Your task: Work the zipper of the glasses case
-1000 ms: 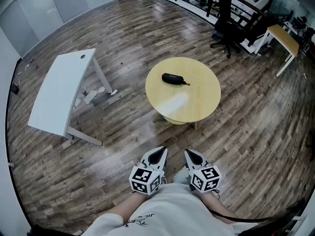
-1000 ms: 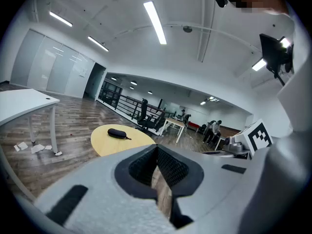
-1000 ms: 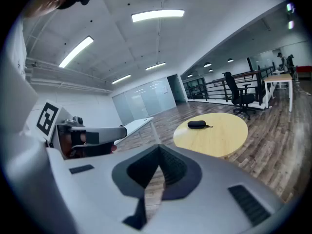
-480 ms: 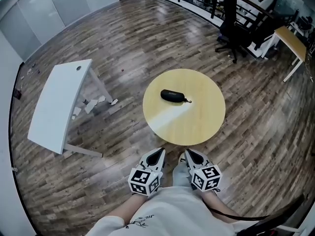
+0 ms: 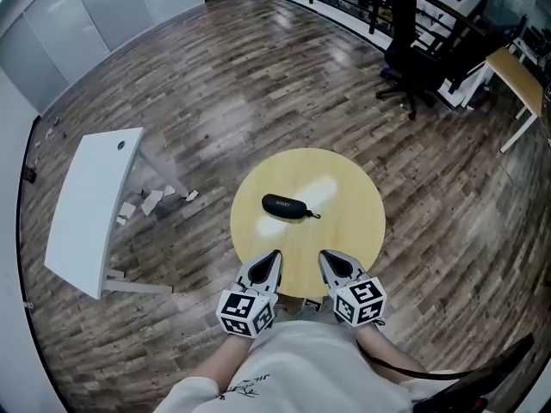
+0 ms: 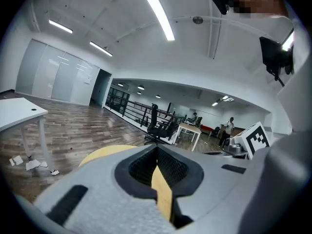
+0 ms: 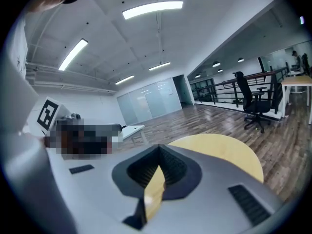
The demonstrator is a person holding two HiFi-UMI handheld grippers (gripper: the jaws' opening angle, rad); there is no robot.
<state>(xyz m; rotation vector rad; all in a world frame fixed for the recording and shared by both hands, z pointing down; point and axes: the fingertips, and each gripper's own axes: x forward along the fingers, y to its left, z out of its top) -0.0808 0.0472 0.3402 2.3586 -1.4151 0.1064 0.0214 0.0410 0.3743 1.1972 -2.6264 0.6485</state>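
Round table (image 5: 344,188) holds glasses case (image 5: 285,206) lying left-right, zipper pull (image 5: 316,216) pointing right.

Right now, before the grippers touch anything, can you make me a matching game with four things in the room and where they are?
Things:
1. glasses case
2. round table
3. white desk
4. office chair

Places in the head view:
a. lying on the yellow tabletop
b. far away, at the top right
c. off to the left side
d. in the middle, just ahead of the person

Pairs: 1-a, 2-d, 3-c, 4-b
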